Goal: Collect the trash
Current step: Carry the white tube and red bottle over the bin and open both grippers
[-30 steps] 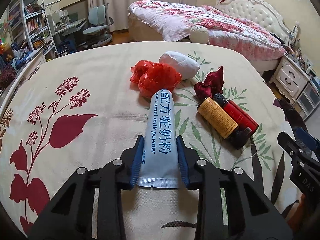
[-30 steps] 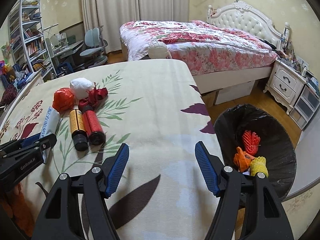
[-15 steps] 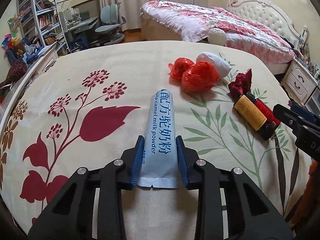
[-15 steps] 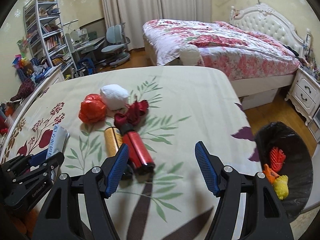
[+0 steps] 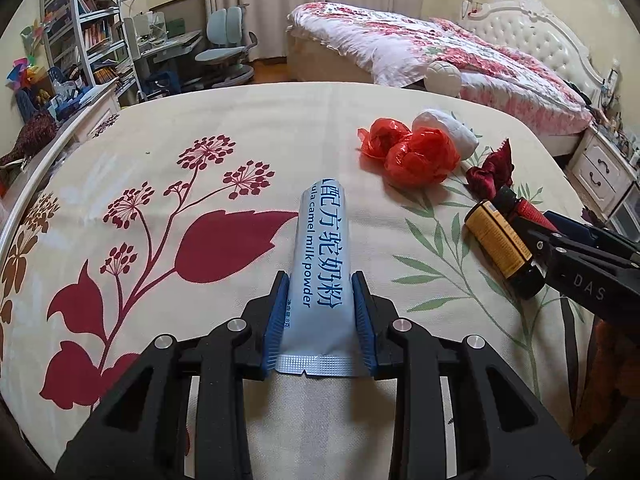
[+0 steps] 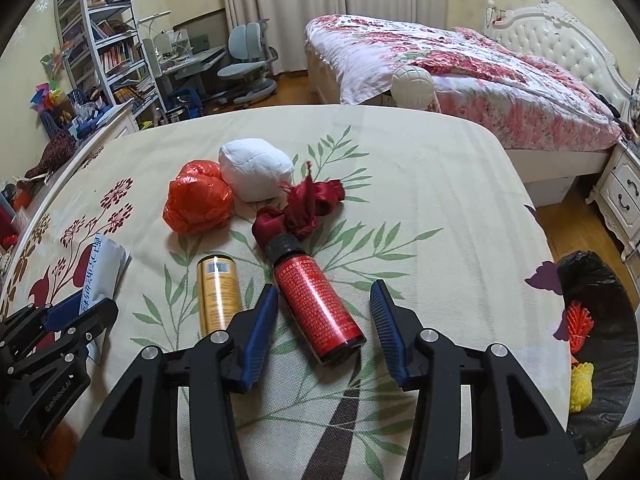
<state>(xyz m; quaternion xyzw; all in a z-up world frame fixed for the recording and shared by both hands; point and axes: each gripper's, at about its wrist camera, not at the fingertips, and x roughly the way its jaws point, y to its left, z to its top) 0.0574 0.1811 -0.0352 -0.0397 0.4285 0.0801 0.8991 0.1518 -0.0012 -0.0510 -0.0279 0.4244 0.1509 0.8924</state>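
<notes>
1. Right gripper [image 6: 324,316] sits at the lower middle of its own view with its blue pads on either side of the red bottle [image 6: 318,304]; the jaws are closing, yet a gap shows on both sides, so nothing is pinched yet.
2. Left gripper [image 5: 320,316], at the bottom centre of its view, is pressed onto the milk powder sachet [image 5: 320,264] near its crimped end, with the rest of the sachet sticking forward above the cloth. Gripping the sealed end probably keeps the flat packet from folding.
3. That red bottle lies on its side on the tablecloth [image 6: 420,184], cap toward the upper left and base toward the lower right, slightly skew to the jaws. The pads straddle its lower body, which looks like the widest, firmest place to clamp.
4. Just left of it lies the yellow bottle [image 6: 218,292], close alongside; the left pad stands between the two, so closing could nudge the yellow one.
5. Further up the cloth sit the orange plastic bag [image 6: 198,200], the white wad [image 6: 256,174] and a dark red cloth scrap [image 6: 300,210], bunched together.
6. At the right edge, below the table's edge, the black-lined bin [image 6: 600,280] already holds bright scraps; it seems the likely destination.
</notes>
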